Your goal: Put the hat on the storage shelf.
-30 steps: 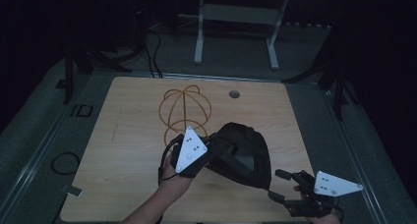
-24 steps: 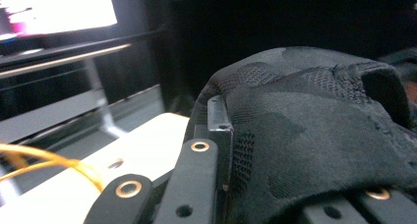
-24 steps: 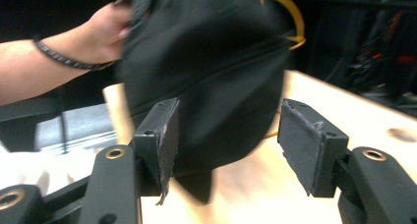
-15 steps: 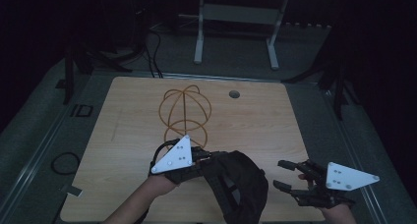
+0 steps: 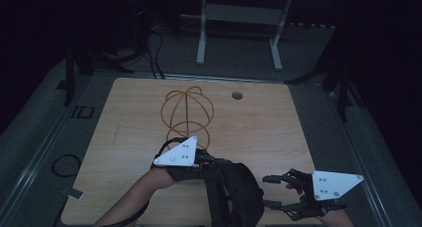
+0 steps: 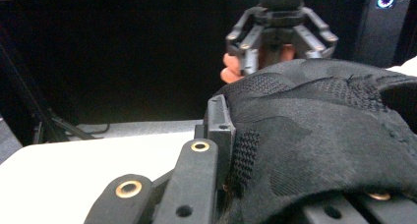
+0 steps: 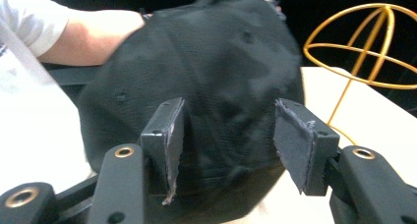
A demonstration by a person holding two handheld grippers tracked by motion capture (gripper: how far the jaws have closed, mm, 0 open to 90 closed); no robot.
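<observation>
A black cap (image 5: 234,192) is held at the near edge of the table (image 5: 278,122), clamped by its edge in the tightly closed left gripper (image 5: 199,160). To its right, the right gripper (image 5: 271,191) is seen apart from the fabric, its jaws about half open, having just been closing, with nothing gripped. A gold wire stand (image 5: 188,115) is placed just beyond the cap. A slip could be caused by the single-edge hold; the limp crown might be snagged on the stand's wires.
</observation>
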